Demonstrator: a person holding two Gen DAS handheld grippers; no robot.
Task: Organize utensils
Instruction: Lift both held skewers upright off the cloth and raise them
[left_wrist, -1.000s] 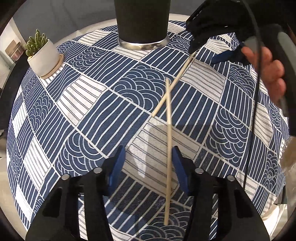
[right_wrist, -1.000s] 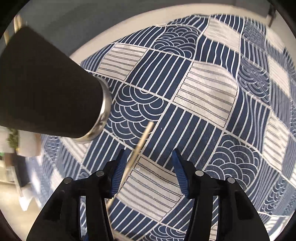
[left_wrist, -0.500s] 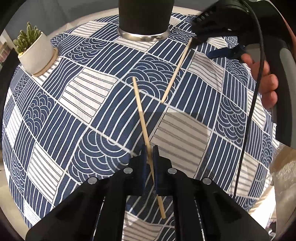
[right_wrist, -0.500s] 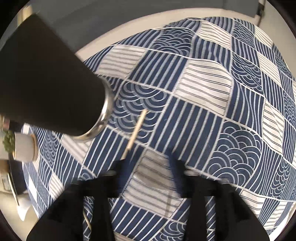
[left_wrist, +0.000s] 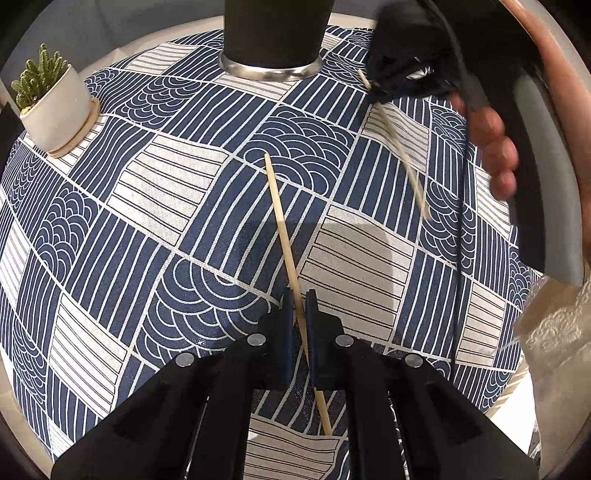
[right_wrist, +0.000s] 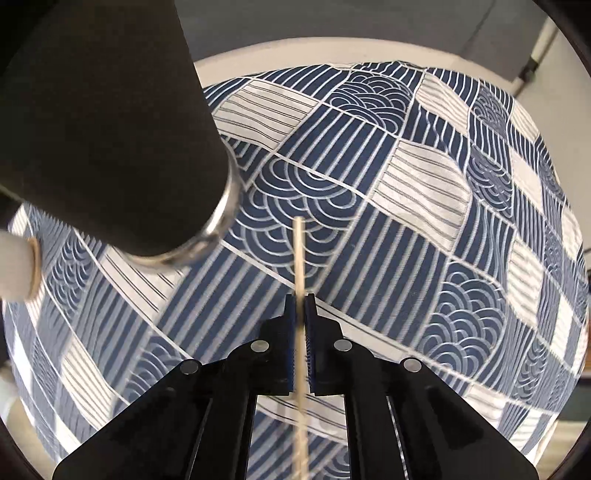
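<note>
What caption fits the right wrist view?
Right gripper shut on a chopstick above the patterned tablecloth, beside the black holder.

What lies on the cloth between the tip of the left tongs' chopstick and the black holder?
Only bare patterned tablecloth. The left wrist view shows nothing between the chopstick in the left tongs and the black holder.

left gripper (left_wrist: 299, 295): fingers clamped, aimed steeply down | right gripper (right_wrist: 300, 299): same
</note>
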